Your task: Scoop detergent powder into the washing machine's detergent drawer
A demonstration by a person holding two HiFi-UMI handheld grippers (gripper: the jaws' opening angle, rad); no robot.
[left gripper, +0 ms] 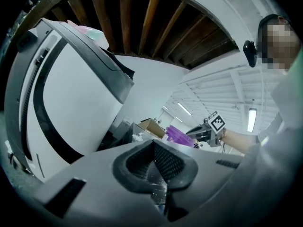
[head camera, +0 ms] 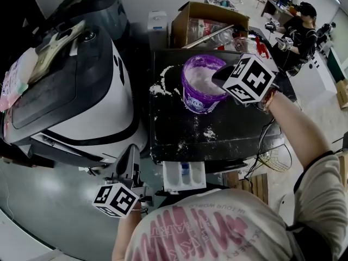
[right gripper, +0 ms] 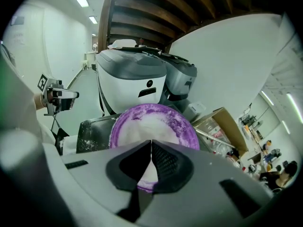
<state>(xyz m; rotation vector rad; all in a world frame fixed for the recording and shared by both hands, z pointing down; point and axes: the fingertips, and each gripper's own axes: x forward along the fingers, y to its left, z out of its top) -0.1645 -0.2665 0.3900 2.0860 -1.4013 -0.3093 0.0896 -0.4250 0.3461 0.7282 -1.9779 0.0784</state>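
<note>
The step in hand looks like the loading one. The right gripper point(head camera: 218, 76) hangs tilted down over the open purple detergent tub point(head camera: 200, 101), its tips just above the white powder point(head camera: 200, 79). In the right gripper view its jaws are closed together over the tub's mouth point(right gripper: 151, 148). I cannot make out a scoop between them in any view, so whether it carries one is unclear.

The tub stands on the black top panel point(head camera: 239, 132), toward its far edge and about midway along. Spilled powder point(head camera: 161, 86) lies by the far left corner, with more scattered toward the near edge point(head camera: 209, 134).

The detergent drawer point(head camera: 184, 177) is pulled out below the panel's near edge, well apart from the tub, and its compartments look mostly bare. The left gripper point(head camera: 129, 162) is held about level just left of the drawer. Its jaws point(left gripper: 152, 151) are closed, with nothing clearly gripped. A pale flecked patch shows in the gap under them that I cannot identify.

A white and grey washing machine point(head camera: 81, 107) stands beyond the panel's left edge.

The next move probably calls for a level lift out of the tub. Then comes a steady carry to the near edge and a tip into one drawer compartment, not onto the panel.
</note>
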